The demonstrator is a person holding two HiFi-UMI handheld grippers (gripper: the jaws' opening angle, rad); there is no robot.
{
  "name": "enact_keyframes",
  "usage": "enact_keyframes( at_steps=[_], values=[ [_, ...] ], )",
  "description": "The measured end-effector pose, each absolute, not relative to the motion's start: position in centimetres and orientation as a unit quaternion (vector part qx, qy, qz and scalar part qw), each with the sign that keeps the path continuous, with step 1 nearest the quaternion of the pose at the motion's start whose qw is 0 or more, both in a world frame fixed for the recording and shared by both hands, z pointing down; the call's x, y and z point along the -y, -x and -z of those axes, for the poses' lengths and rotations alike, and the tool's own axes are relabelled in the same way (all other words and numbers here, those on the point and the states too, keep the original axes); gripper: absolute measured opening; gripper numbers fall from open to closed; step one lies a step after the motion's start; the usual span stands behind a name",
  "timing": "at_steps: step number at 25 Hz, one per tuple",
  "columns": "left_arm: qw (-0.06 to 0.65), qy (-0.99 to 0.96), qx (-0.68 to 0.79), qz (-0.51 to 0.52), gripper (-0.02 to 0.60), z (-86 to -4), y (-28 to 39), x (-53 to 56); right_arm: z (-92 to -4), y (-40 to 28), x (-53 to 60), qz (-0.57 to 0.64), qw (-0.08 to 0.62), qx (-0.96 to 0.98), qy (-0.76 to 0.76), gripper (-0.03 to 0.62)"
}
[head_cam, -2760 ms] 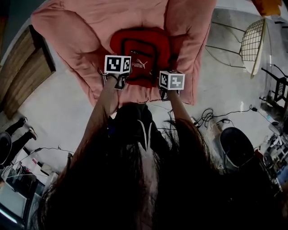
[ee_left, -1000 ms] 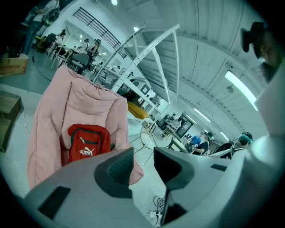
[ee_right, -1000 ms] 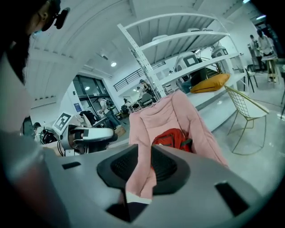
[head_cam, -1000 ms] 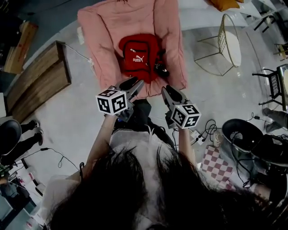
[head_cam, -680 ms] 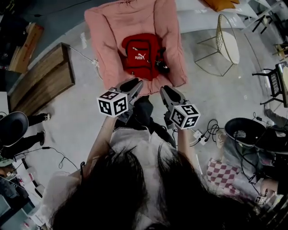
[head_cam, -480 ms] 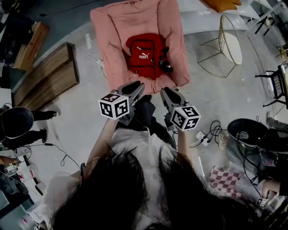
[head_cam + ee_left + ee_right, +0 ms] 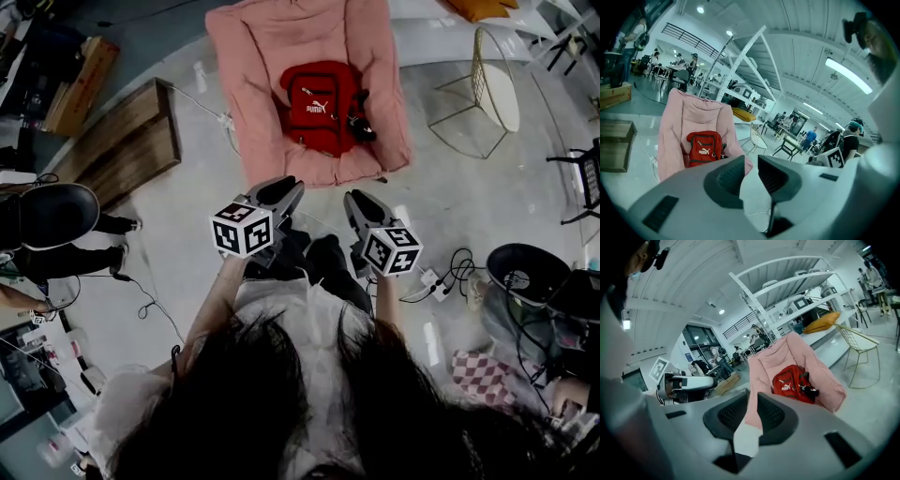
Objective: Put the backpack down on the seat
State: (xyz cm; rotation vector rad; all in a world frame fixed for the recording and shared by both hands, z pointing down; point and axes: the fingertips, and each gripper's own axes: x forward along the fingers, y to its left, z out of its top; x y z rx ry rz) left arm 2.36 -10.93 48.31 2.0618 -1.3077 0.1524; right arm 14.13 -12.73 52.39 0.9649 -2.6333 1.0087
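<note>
Jaws of the left gripper (image 7: 281, 186) and the right gripper (image 7: 356, 199) have just been closing. In the head view both stand narrow and empty, held side by side over the pale floor (image 7: 187, 244). The red fabric backpack (image 7: 319, 105) lies on the far, padded pink lounge seat (image 7: 267, 56), well apart from both grippers. A small dark thing (image 7: 361, 127) touches its right side; what it is I cannot tell. The task looks done, with nothing left but to step away. A gold wire chair (image 7: 492, 89) stands right of the seat, a low wooden platform (image 7: 131, 141) stands left of it, and cables (image 7: 441, 277) trail on the near floor at right. None of these stands between the person and the seat.

In the left gripper view a slim gap parts the two grey jaws and only floor shows through it. The backpack sits upright against the pink cushion, left of the jaws.

In the right gripper view the gap is narrower, with pink cushion and floor seen through it. The backpack rests on the seat to the right of the jaws, untouched.
</note>
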Motion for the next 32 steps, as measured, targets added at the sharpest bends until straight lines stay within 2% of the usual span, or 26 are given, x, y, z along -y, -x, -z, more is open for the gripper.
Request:
enact_keyframes(
  at_steps=[8, 24, 32],
  values=[
    [0.354, -0.78, 0.515, -0.04, 0.097, -49.0, 1.2, 8.5, -52.9, -12.3, 10.4, -0.323, 0.115, 0.886, -0.311, 0.077],
    [0.317, -0.819, 0.477, -0.034, 0.097, -47.2, 9.5, -3.7, -49.1, -0.1, -0.4, -0.284, 0.102, 0.895, -0.329, 0.077],
    [0.315, -0.836, 0.449, -0.028, 0.097, -47.7, 11.2, -9.2, -49.6, 2.6, -7.4, -0.292, 0.097, 0.887, -0.344, 0.077]
  ],
)
